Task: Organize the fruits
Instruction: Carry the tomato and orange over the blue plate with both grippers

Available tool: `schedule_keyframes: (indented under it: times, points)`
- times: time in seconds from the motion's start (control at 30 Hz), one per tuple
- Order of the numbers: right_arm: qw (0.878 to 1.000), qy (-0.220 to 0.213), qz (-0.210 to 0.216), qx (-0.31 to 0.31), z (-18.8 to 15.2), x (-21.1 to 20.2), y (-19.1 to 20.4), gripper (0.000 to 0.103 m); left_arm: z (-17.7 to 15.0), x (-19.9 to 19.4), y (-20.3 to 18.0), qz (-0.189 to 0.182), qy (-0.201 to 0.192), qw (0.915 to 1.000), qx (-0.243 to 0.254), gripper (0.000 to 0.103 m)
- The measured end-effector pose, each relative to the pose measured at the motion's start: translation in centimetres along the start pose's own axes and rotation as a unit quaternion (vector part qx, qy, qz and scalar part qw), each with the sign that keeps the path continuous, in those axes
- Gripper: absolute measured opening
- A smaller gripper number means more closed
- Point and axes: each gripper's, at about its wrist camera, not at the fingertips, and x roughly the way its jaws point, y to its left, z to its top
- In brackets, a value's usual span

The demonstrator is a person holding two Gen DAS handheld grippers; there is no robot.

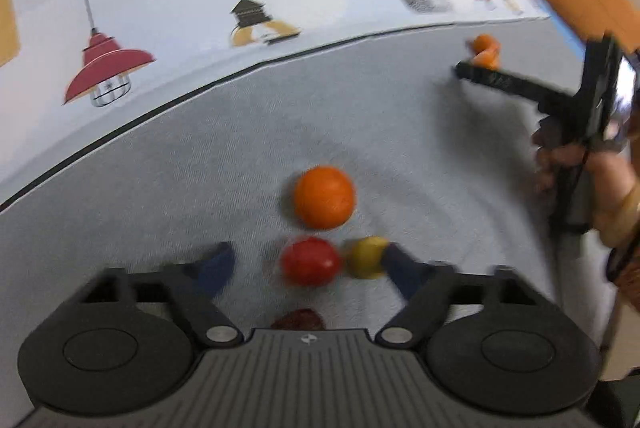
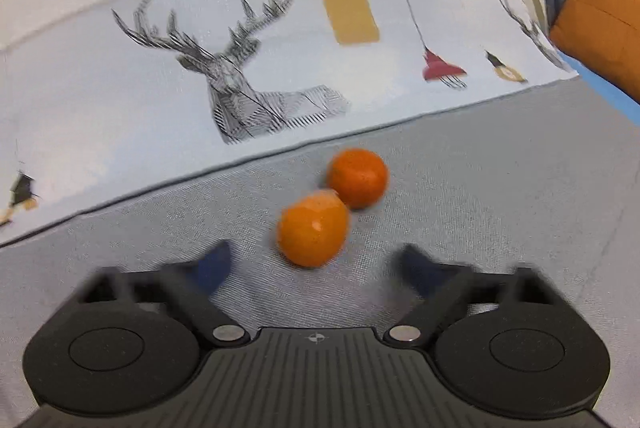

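While both tools are hanging over the grey table, the sorting is looking roughly half done. Two orange fruits are sitting in front of the right tool: the nearer orange fruit and the farther orange fruit are touching each other, close to the edge of the printed cloth with its deer and lamps. That pair is reading to me as a group already gathered by colour. The right tool is standing spread wide with nothing between its fingers, the nearer fruit lying just ahead of the gap.

Over at the left tool, also spread apart and holding nothing, the picture is more mixed. A red fruit is lying between its fingers, touching a yellow fruit that is pressing against the right finger. A single orange fruit is lying just beyond them, well apart from the pair by the right tool. Something dark red is peeking out under the tool body; I cannot tell what it is.

My guess is that the lone orange one is waiting to join its pair, and the red and yellow ones are needing places of their own.
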Motion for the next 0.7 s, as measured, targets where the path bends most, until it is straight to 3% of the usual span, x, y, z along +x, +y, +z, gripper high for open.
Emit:
schedule_keyframes:
  times: [0.03,0.07,0.17,0.27,0.37,0.57,0.63,0.7]
  points:
    - [1.000,-0.004,0.007,-0.012,-0.1,-0.3,0.3,0.040,0.3,-0.1,0.4,-0.028,0.008,0.9995,-0.007,0.046]
    - [0.999,-0.005,0.009,-0.030,-0.1,-0.5,0.9,0.034,0.4,-0.1,0.7,-0.049,0.014,0.9987,-0.009,0.045]
    - [0.999,0.002,0.008,-0.053,-0.2,-1.1,2.0,0.034,0.0,-0.4,1.2,-0.052,0.006,0.9986,0.012,0.034]
    - [0.999,0.019,0.025,-0.021,-0.7,-2.6,1.7,0.034,-0.7,-1.4,2.2,-0.032,0.006,0.9994,-0.007,0.034]
    - [0.999,0.014,0.036,-0.006,-2.0,-5.7,1.6,0.034,-1.8,-4.4,2.4,-0.013,-0.021,0.9996,-0.010,0.034]
    - [0.999,-0.042,0.024,-0.009,-5.5,-17.2,3.3,0.034,-5.9,-13.3,1.4,-0.014,-0.095,0.9934,-0.063,0.034]
    - [0.998,-0.043,0.047,-0.019,-6.9,-21.4,4.6,0.034,-7.8,-15.9,0.8,0.006,-0.101,0.9913,-0.083,0.034]
    - [0.995,-0.032,0.085,-0.040,-8.2,-25.3,6.4,0.034,-9.8,-18.2,0.5,0.031,-0.082,0.9893,-0.116,0.034]
